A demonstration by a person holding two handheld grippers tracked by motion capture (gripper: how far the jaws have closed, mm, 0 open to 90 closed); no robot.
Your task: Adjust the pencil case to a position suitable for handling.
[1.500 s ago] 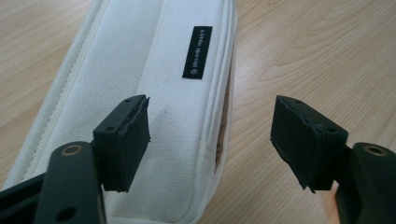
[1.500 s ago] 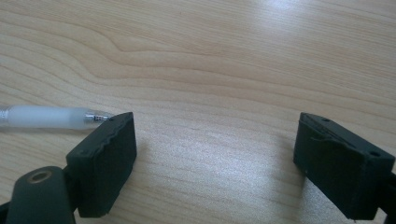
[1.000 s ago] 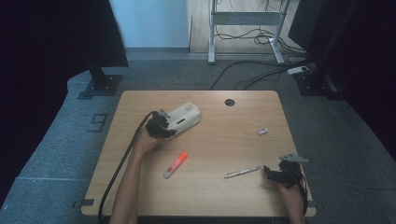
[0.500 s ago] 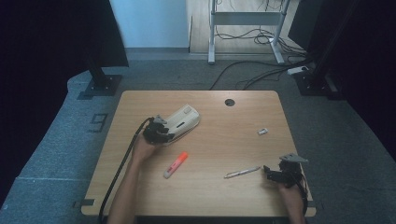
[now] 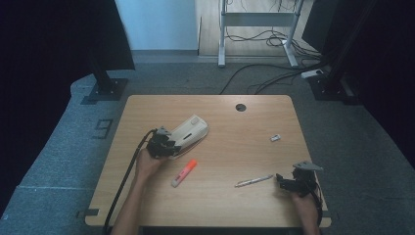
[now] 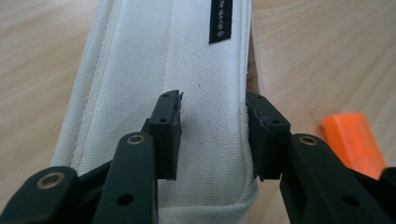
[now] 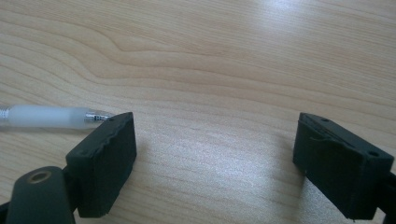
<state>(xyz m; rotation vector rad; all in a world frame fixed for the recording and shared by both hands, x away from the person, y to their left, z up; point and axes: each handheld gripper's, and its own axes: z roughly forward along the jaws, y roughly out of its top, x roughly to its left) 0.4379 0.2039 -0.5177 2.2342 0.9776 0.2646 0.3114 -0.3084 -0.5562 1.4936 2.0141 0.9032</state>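
A white fabric pencil case (image 5: 190, 131) lies on the wooden table (image 5: 235, 147), left of the middle. My left gripper (image 5: 169, 144) is at its near end. In the left gripper view the pads have just been closing and pinch the case (image 6: 187, 70) between them, one pad on its top and the other at its side seam; left gripper (image 6: 212, 109). An orange-capped highlighter (image 5: 184, 173) lies just beside it (image 6: 352, 140). My right gripper (image 5: 281, 180) rests open near the table's right front corner, with a clear pen (image 5: 253, 181) beside its left pad (image 7: 46, 116); right gripper (image 7: 215, 135).
A small white piece (image 5: 275, 138) lies on the right half of the table. A round cable hole (image 5: 240, 107) sits near the far edge. The left gripper's black cable (image 5: 122, 181) trails off the front edge.
The left gripper's jaws have closed on the pencil case, and hand and case have shifted slightly toward the person. The right gripper has not moved.
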